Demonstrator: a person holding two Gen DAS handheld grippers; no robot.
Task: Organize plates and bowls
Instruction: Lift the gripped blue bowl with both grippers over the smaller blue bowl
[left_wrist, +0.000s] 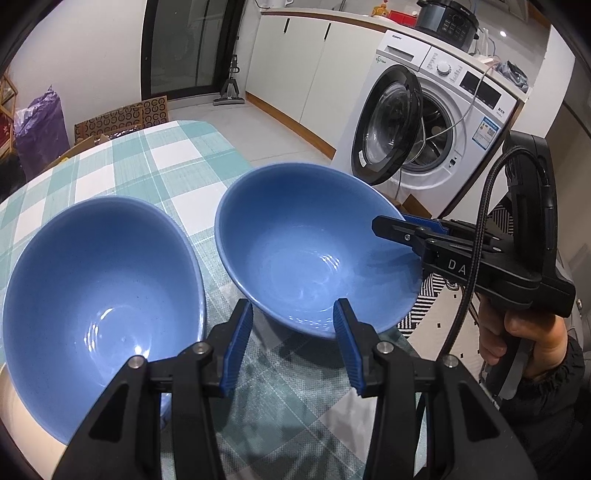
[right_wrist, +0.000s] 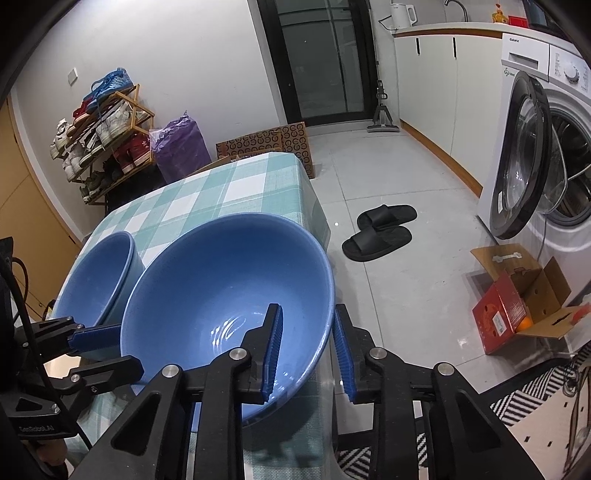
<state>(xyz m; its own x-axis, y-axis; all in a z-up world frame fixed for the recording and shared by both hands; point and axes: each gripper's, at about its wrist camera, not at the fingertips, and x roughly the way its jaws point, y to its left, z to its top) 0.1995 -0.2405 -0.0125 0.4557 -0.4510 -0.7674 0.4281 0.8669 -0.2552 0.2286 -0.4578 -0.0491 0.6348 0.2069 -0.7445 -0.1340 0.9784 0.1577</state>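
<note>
**Bowls on the checked bench, one gripped at the rim**

Two blue bowls sit side by side on the bench, which is covered in a green-and-white checked cloth. The right tongs straddle the near rim of the nearer bowl, one pad inside and one outside, pinching its wall. A hand grips their handle. That bowl lies just ahead of the left tongs' tips and leans slightly. The left tongs are spread with nothing between them, hovering over bare cloth. The second bowl stands just to the left of the left tongs, close beside the first. From the right wrist it shows a double rim line; whether another bowl is nested in it cannot be told. Beyond the right tongs, on the floor, lie two black slippers. To their right are one open cardboard box and one washing machine with its door open.
</note>
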